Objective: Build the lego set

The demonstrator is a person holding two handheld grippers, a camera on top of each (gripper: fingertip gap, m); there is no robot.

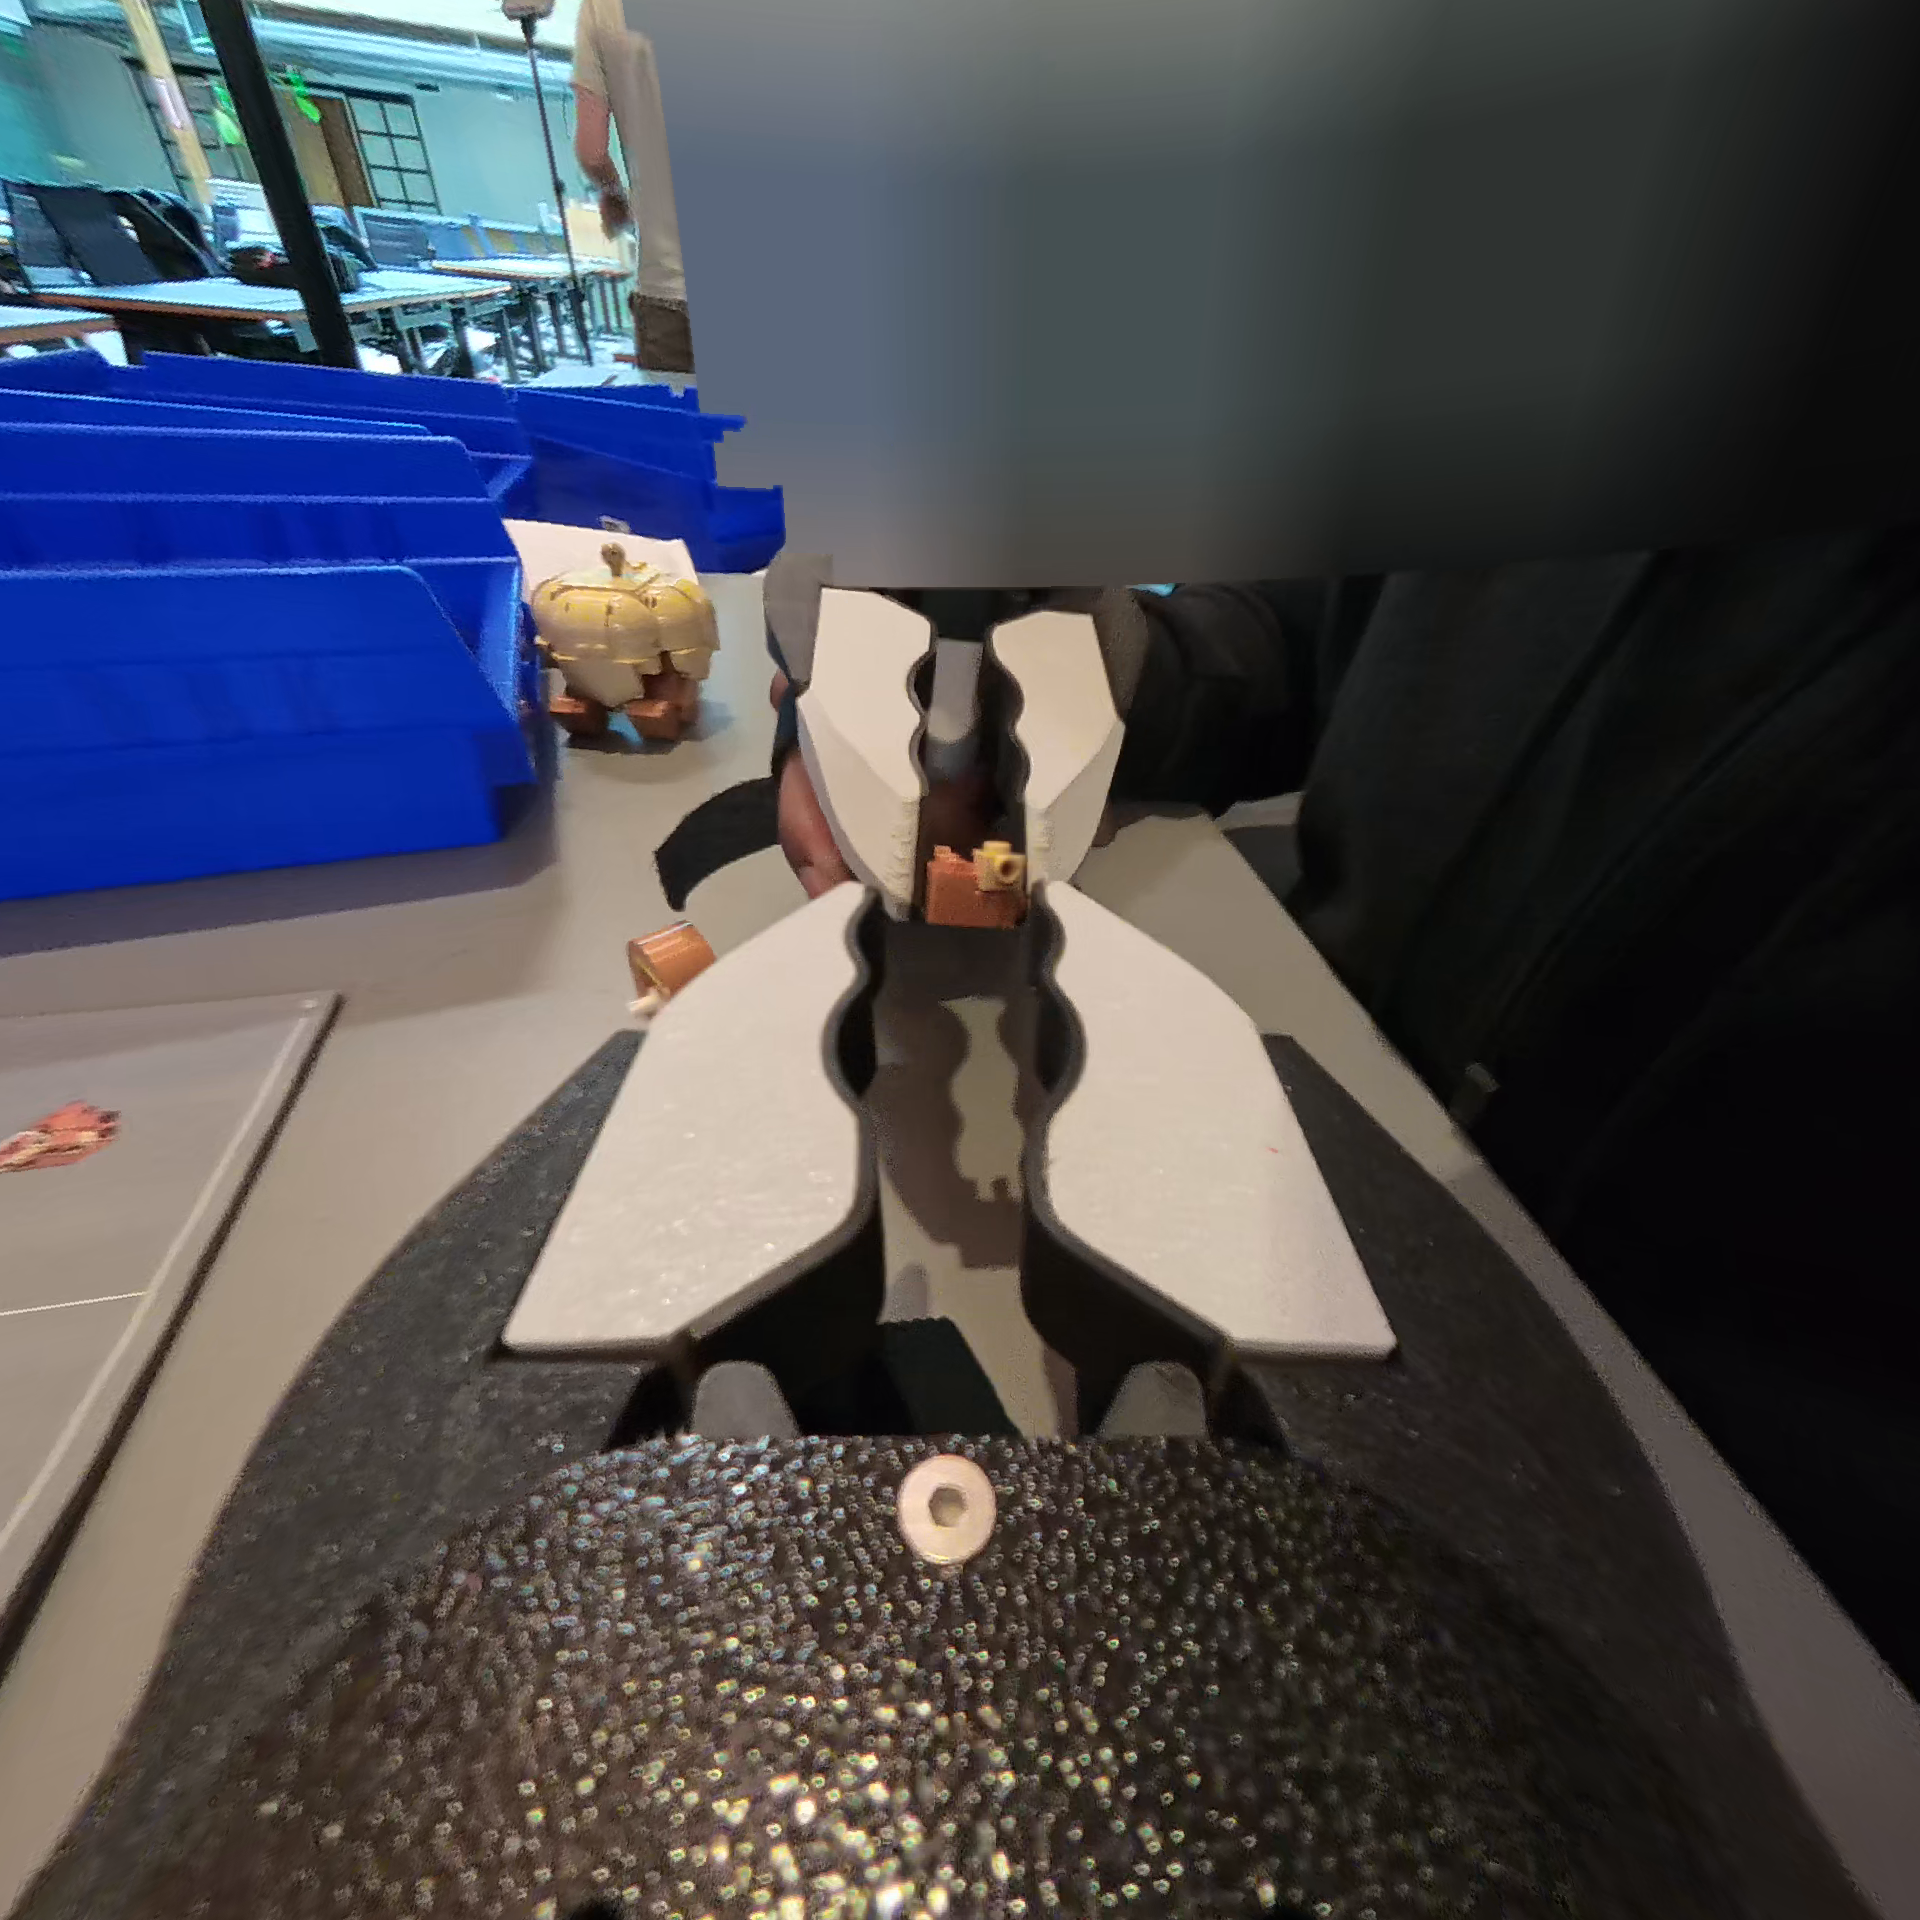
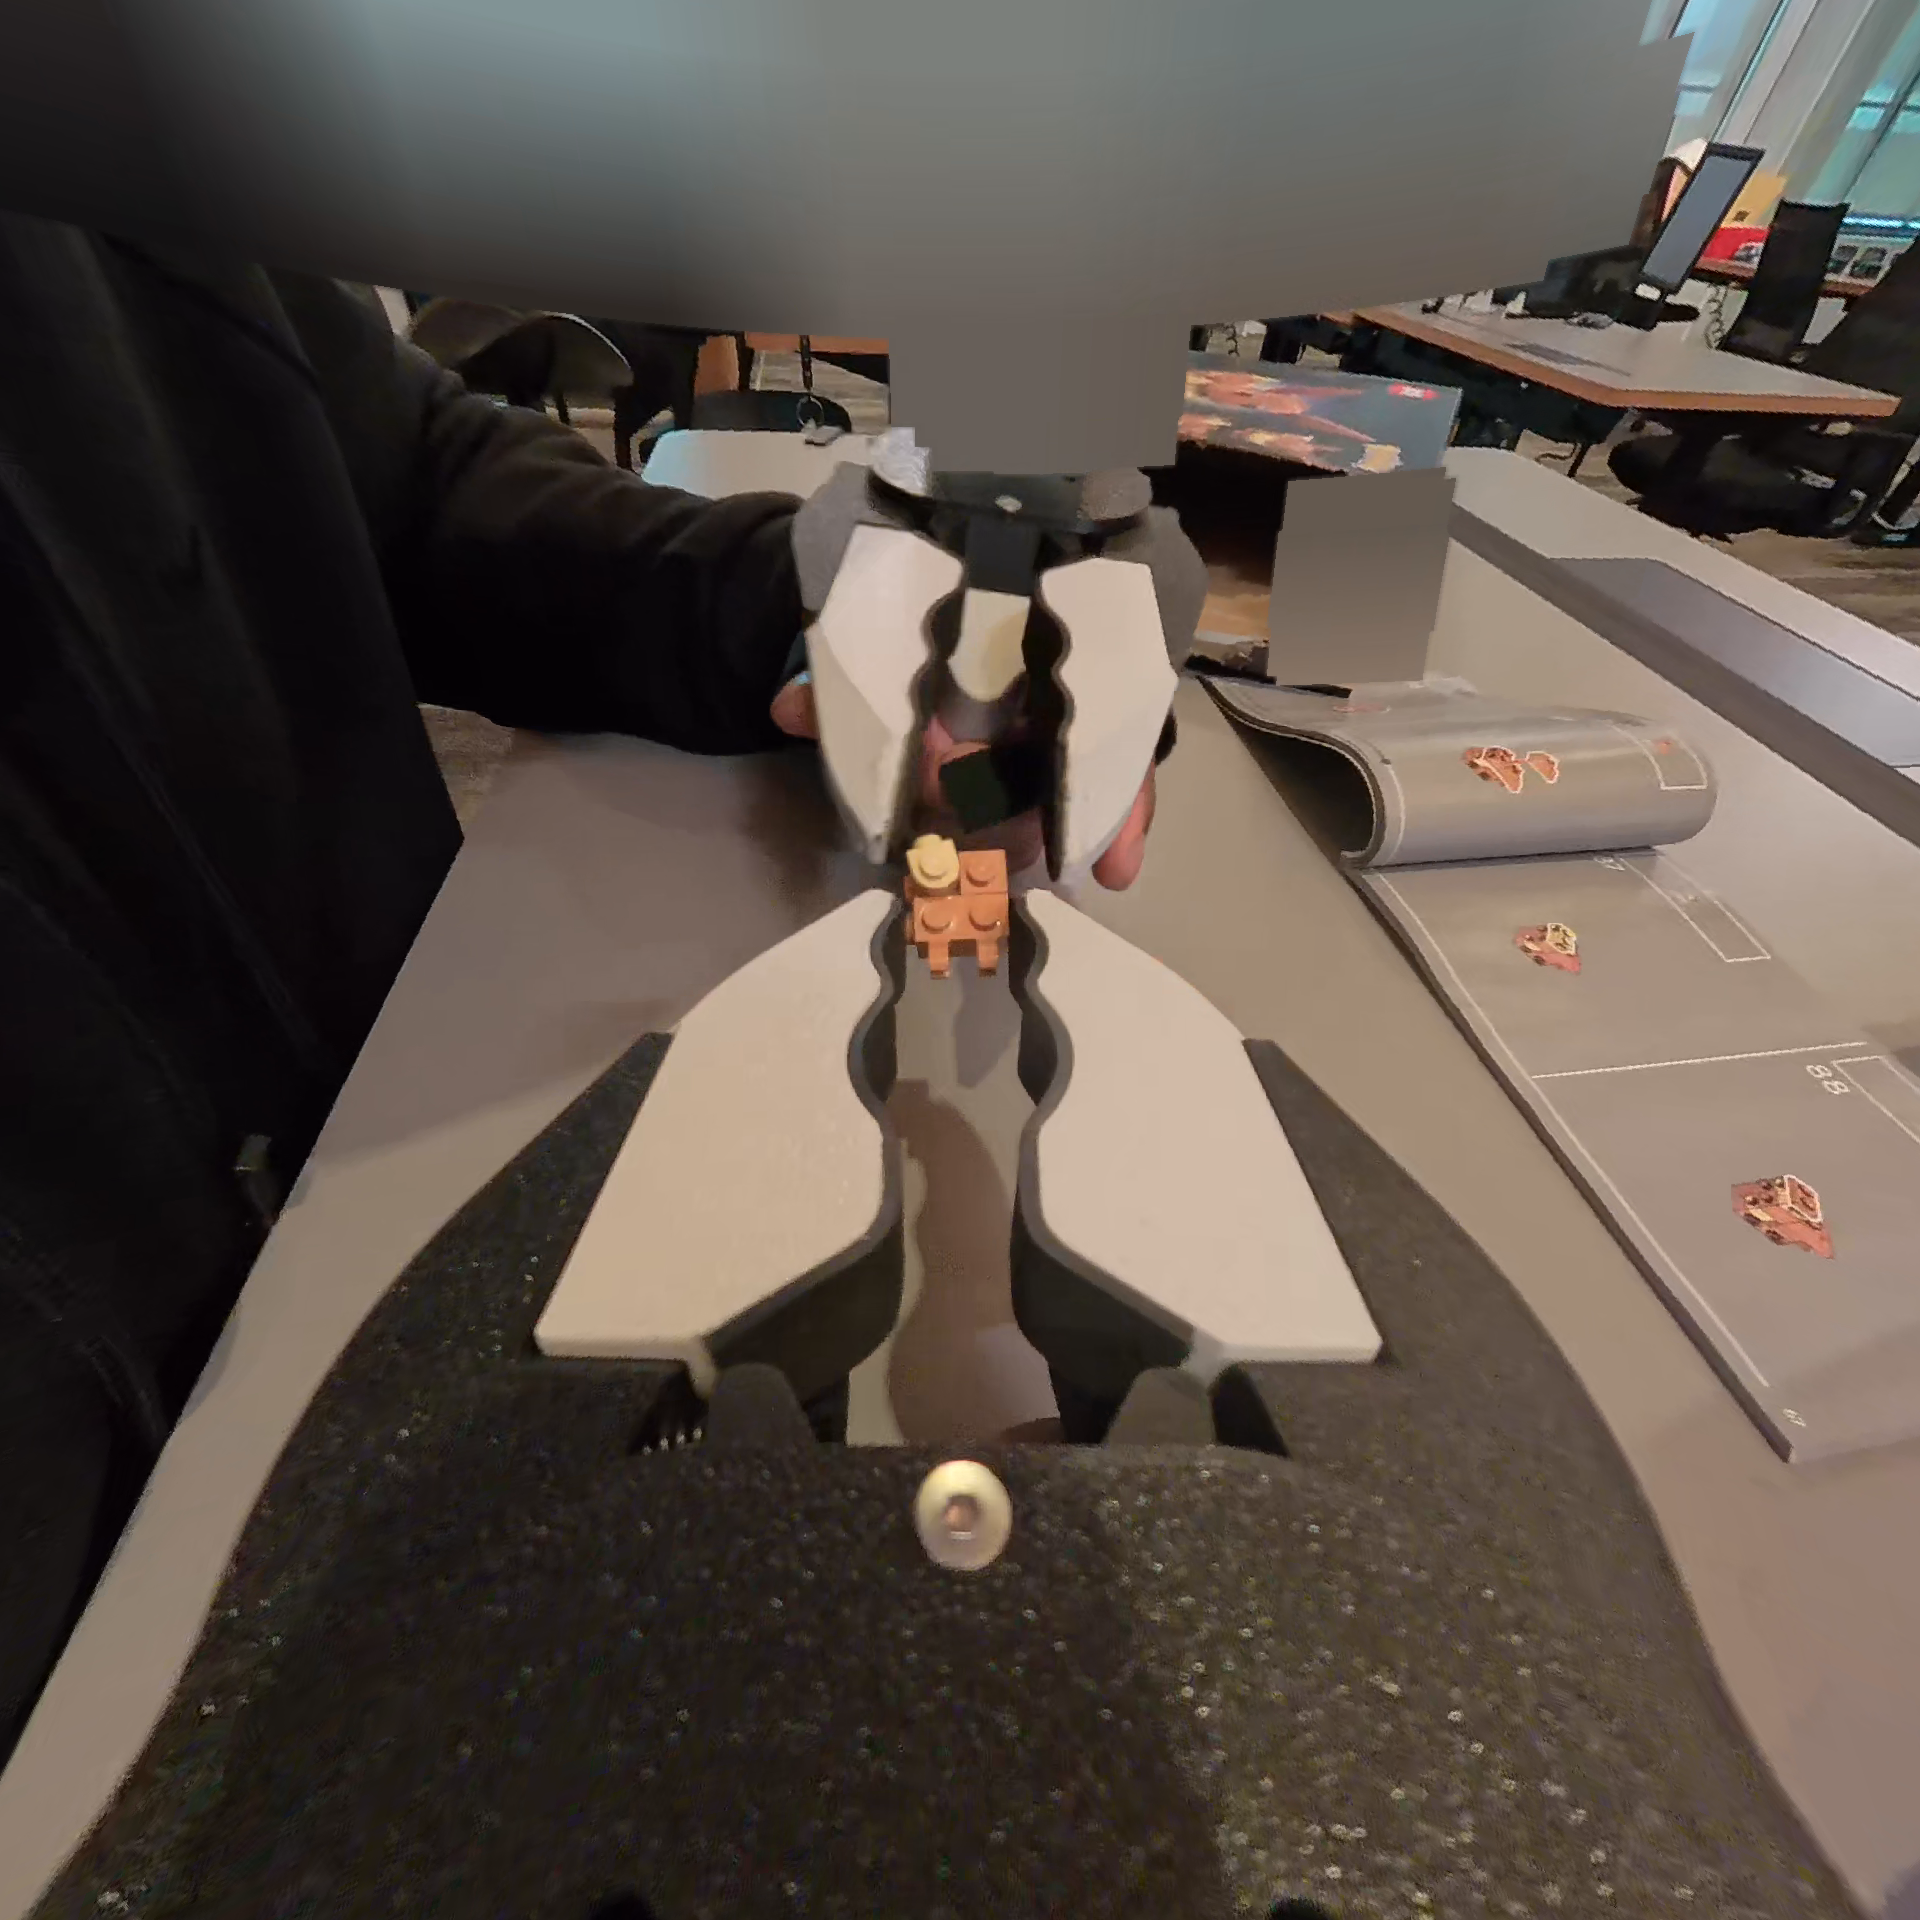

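The two grippers meet tip to tip over a grey table (image 2: 623, 883), with a small brown brick piece (image 2: 958, 914) carrying a tan stud between them. In the right wrist view the right gripper (image 2: 956, 925) has its fingers (image 2: 821, 997) clamped on the sides of that piece, studs facing up. The left gripper (image 1: 961, 914), seen from its own camera, has its fingers (image 1: 1122, 966) slightly apart around the near end of the same piece; whether they press on it cannot be told. At about ten o'clock from the left gripper lies a loose brown part (image 1: 670, 956), and farther at eleven o'clock stands a tan and brown brick model (image 1: 623, 644) beside blue bins (image 1: 260, 665). At three o'clock from the right gripper an open instruction booklet (image 2: 1621, 997) lies on the table.
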